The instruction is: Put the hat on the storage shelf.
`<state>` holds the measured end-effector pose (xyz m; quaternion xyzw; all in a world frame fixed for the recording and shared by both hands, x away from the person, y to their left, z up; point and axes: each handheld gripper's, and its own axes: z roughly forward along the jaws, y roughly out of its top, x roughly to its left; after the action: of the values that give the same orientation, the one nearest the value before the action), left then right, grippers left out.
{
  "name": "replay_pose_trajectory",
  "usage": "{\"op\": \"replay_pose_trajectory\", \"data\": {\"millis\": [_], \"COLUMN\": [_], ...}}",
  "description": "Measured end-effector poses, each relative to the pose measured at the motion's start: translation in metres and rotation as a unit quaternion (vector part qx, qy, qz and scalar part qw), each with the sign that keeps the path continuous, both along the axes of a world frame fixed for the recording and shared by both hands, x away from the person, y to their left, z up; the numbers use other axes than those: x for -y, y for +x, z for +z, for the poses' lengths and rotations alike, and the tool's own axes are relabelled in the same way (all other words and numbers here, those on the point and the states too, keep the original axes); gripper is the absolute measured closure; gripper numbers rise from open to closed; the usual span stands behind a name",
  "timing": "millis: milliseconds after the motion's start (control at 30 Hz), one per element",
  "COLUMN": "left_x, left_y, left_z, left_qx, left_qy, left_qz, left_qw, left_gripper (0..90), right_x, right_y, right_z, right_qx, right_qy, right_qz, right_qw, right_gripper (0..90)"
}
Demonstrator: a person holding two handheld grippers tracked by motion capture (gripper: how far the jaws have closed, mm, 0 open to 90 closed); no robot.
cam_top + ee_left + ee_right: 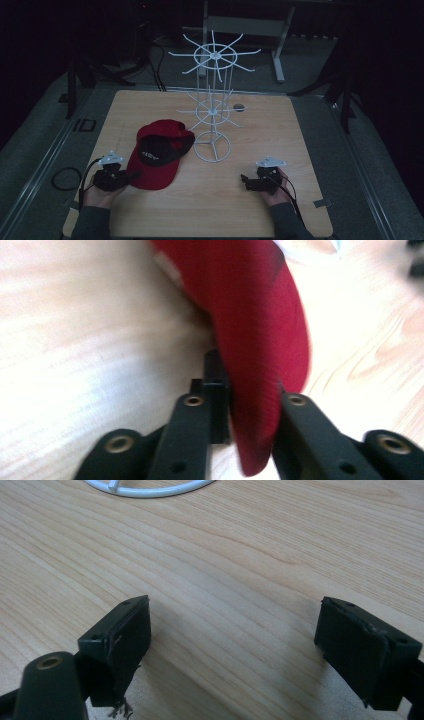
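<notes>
The left claw (235, 405) is clamped on the brim of the red cap (250, 330); the red cloth sits pressed between its two black jaws. From this claw the cap (159, 157) goes away forward and to the right, and it lies upside down on the wooden table (280, 135), with the dark inside facing up. The left hand (100, 196) holds this claw low, near the table's near edge.

The right claw (235, 645) has its jaws wide apart, with only bare wood between them. It hovers just above the table, well apart from the cap. Ahead of it stands the white wire rack (214, 100), and the rack's base ring (150, 489) lies just beyond the jaws.
</notes>
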<state>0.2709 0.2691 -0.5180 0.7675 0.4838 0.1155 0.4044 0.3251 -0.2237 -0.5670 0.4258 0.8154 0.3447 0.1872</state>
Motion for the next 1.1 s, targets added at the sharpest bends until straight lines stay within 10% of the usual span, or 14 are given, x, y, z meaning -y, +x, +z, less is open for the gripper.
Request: {"op": "replay_pose_trajectory", "data": {"millis": [200,1100], "left_x": [0.004,-0.003], "left_y": [-0.001,0.007], "left_z": [0.011,0.074], "left_qx": [0.028,0.137], "left_qy": [0.031,0.001], "left_qz": [0.020,0.099], "left_qw": [0.9989,0.9857], "left_gripper": [86.0,85.9], "right_x": [0.000,0.000], "right_y": [0.000,0.000], "right_z": [0.000,0.000], "right_qx": [0.001,0.000], "right_qy": [0.000,0.001], "right_qz": [0.000,0.000], "right_qw": [1.0000,1.0000], "right_gripper": [14.7,14.7]}}
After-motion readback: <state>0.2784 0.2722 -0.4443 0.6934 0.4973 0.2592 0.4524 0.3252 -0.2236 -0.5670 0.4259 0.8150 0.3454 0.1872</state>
